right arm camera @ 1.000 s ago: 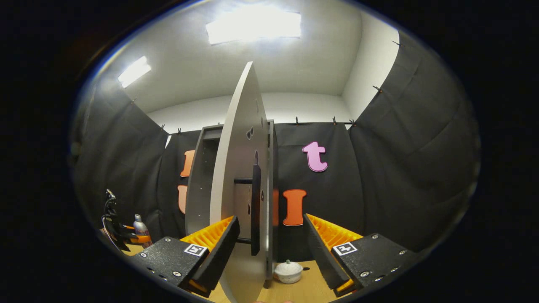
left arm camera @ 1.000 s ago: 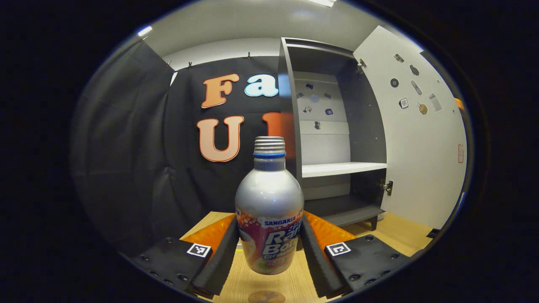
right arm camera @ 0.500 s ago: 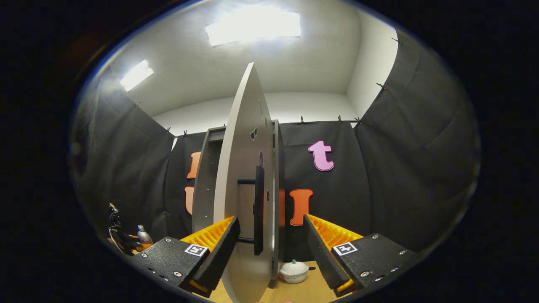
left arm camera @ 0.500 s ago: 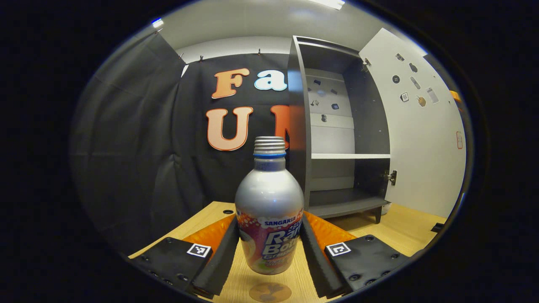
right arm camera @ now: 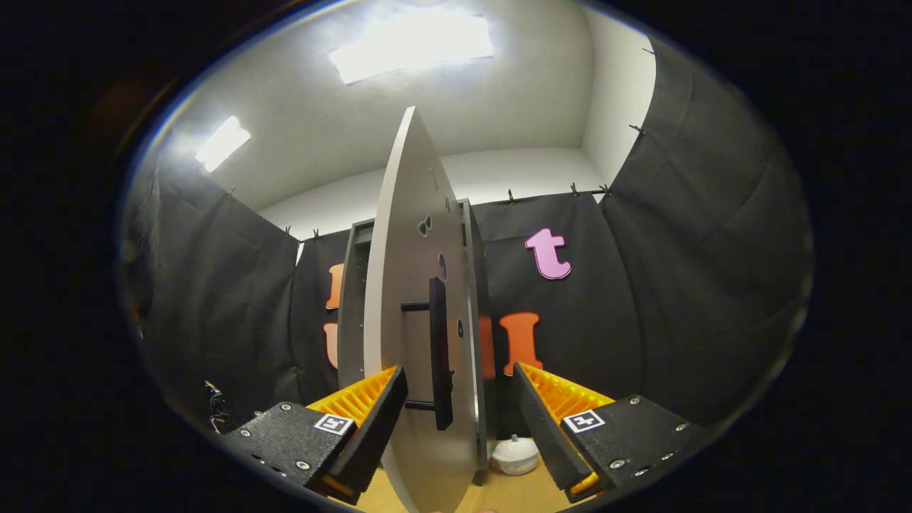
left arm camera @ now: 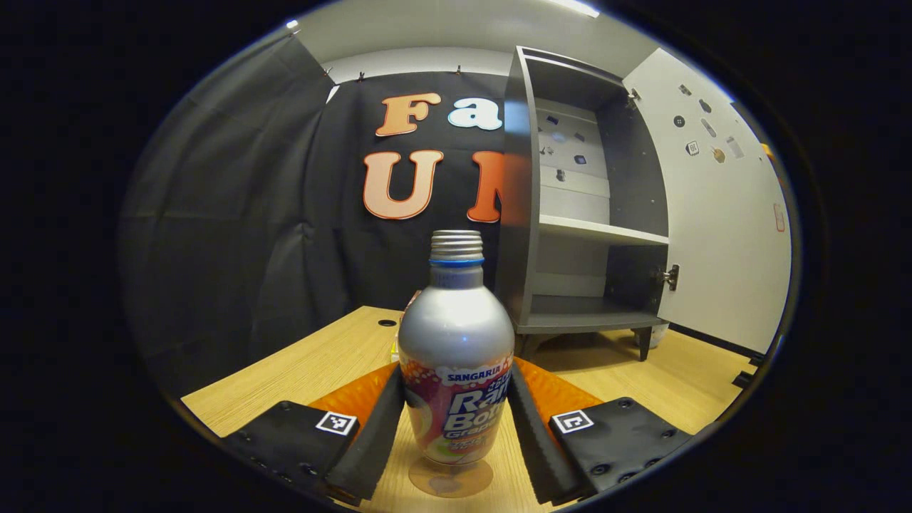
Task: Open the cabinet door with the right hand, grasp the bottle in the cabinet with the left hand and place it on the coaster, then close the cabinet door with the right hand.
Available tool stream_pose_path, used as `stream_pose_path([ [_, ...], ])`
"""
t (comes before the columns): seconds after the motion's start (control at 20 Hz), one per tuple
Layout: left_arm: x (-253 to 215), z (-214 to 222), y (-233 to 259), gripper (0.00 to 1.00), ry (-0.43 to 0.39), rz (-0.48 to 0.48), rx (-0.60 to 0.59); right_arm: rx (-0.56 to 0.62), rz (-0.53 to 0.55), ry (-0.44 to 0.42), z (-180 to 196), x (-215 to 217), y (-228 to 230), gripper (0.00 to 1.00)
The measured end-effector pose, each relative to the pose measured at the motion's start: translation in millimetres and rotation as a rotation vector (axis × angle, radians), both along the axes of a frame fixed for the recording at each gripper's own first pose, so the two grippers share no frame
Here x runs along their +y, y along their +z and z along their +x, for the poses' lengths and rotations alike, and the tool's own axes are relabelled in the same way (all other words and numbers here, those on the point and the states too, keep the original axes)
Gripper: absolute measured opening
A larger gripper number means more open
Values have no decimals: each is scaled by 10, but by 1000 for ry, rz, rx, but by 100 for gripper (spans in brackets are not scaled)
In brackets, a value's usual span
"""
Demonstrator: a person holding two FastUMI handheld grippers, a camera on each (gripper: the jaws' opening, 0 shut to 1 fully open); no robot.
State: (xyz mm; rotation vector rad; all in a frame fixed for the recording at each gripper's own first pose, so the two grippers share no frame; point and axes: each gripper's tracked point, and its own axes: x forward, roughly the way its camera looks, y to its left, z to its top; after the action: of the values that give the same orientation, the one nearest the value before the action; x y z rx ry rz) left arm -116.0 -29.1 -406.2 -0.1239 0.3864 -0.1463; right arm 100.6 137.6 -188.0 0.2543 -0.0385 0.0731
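The left gripper point(left arm camera: 456, 420) has both fingers pressed on the sides of the silver bottle point(left arm camera: 456, 356), which stands up straight with its bottom on or just over the round coaster point(left arm camera: 450, 479) on the wooden worktop point(left arm camera: 313, 363). Behind it the grey cabinet point(left arm camera: 570, 214) is open, its white door point(left arm camera: 719, 228) swung out to the side. The right gripper point(right arm camera: 456, 420) has its fingers wide apart around the door's edge and black handle point(right arm camera: 438, 356), not squeezing them, and a small white pot point(right arm camera: 516, 456) sits beyond.
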Motion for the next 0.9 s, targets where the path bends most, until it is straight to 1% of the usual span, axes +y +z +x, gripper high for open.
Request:
stream_pose_path([
  [0.05,-6,-42,-36,87,9,3,-4,0,-7,-6,-19,-9,-10,94],
  [0.1,-22,-97,-86,87,15,9,-6,-1,-14,-10,-47,-16,-14,91],
  [0.15,-44,-146,-135,84,16,18,-6,-3,-17,-19,-58,-32,-14,91],
  [0.2,-68,-184,-192,87,15,31,-3,-6,-16,-26,-44,-43,-4,91],
  [0.25,-77,-199,-242,84,12,49,0,-7,-13,-33,-35,-56,-5,91],
  [0.35,-100,-244,-338,84,2,94,7,4,-11,-32,-19,-43,-32,91],
  [0.4,-96,-264,-371,84,-3,107,10,13,-13,-29,-28,-40,-44,94],
  [0.45,-116,-278,-407,84,-6,109,14,19,-19,-31,-43,-47,-58,94],
  [0.5,-118,-307,-437,84,-6,108,16,22,-27,-38,-47,-71,-60,91],
  [0.55,-126,-322,-466,83,-3,102,23,26,-36,-39,-59,-74,-70,91],
  [0.6,-133,-339,-500,83,1,97,29,30,-41,-38,-61,-79,-77,94],
  [0.65,-125,-356,-519,84,6,96,35,33,-43,-36,-66,-72,-79,94],
  [0.7,-121,-354,-478,84,6,92,19,34,-43,-36,-78,-76,-80,91],
  [0.8,-131,-354,-493,86,-8,94,19,28,-41,-36,-74,-68,-55,92],
  [0.9,-109,-367,-493,85,-11,100,15,16,-38,-40,-55,-74,-29,91],
])
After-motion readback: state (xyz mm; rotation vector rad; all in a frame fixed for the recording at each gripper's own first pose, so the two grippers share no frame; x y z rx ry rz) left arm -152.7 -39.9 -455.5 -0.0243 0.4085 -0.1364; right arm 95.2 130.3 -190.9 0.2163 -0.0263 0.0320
